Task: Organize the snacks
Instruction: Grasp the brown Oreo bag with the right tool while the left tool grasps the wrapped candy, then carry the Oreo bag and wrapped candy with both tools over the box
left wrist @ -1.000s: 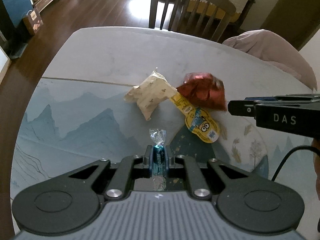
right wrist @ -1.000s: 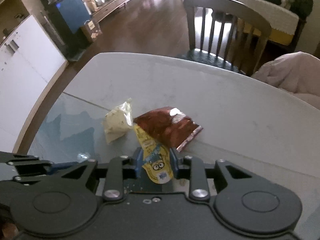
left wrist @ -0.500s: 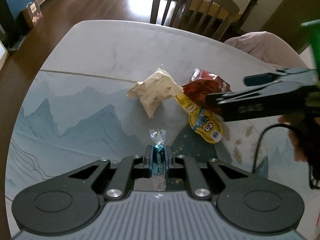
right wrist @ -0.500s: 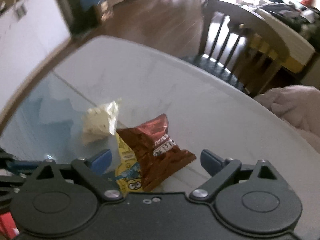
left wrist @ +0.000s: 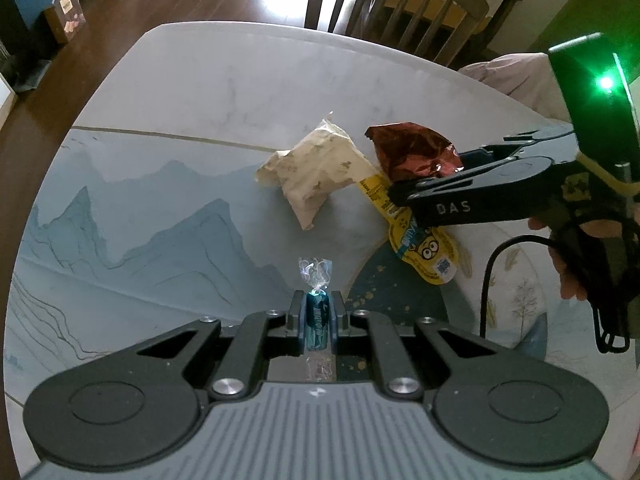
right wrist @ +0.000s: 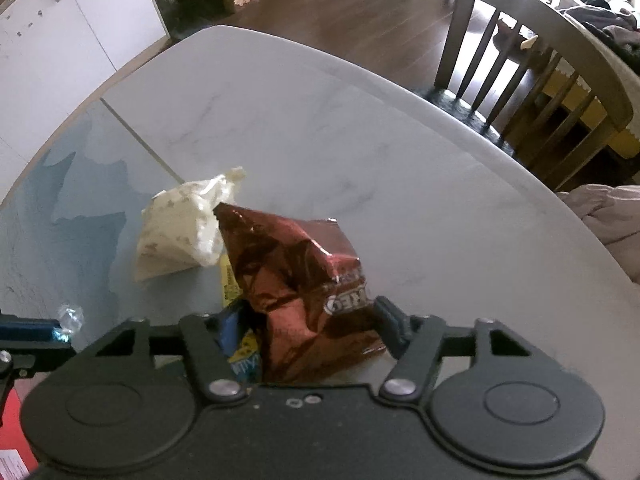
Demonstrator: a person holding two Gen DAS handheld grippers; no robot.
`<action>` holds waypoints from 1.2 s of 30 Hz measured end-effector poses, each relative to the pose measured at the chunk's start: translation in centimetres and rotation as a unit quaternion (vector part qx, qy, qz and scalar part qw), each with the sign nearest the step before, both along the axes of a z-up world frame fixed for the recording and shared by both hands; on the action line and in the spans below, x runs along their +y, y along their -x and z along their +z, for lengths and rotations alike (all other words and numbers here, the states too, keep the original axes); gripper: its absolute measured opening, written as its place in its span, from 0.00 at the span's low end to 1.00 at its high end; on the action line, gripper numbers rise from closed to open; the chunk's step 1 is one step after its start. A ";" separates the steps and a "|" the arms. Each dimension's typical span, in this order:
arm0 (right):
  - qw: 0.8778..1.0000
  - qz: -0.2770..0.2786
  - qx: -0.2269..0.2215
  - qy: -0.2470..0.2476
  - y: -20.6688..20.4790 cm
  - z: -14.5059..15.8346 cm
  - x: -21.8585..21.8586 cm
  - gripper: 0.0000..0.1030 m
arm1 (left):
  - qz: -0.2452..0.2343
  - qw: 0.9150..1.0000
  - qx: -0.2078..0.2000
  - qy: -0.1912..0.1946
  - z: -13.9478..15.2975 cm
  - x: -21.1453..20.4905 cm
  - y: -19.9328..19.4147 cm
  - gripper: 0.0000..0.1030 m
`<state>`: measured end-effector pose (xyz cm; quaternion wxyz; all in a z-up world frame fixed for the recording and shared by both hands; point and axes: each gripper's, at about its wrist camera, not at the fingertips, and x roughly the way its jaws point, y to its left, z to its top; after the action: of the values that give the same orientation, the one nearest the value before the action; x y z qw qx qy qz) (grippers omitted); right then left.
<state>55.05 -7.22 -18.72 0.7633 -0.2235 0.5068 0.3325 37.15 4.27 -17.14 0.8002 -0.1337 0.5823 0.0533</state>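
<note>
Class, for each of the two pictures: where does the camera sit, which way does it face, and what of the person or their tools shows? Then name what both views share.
Left wrist: rides the left gripper, looks steeply down at the table; jaws shut on a blue candy; the right gripper and a hand show.
Right wrist: rides the right gripper, facing down; jaws, just closing, flank a red bag.
Shared: red bag, cream packet, yellow pouch, chair.

On the table (left wrist: 248, 80), a cluster of snacks sits toward the right edge: the paper packet (left wrist: 320, 172) lies left of the foil bag (left wrist: 412, 152), touching it, and both overlap the flat pouch (left wrist: 424, 248). A chair (left wrist: 400, 4) stands behind the far edge.
</note>
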 end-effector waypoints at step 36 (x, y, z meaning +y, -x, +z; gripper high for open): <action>0.967 -0.216 -0.036 -0.127 21.9 15.0 -9.5 0.46 | -0.108 0.990 -0.091 -0.026 13.2 -2.2 11.1 0.11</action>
<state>33.15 -16.74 -3.75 0.8568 -0.0214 0.4691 0.2132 26.06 2.09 -3.93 0.8542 -0.0540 0.5162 -0.0305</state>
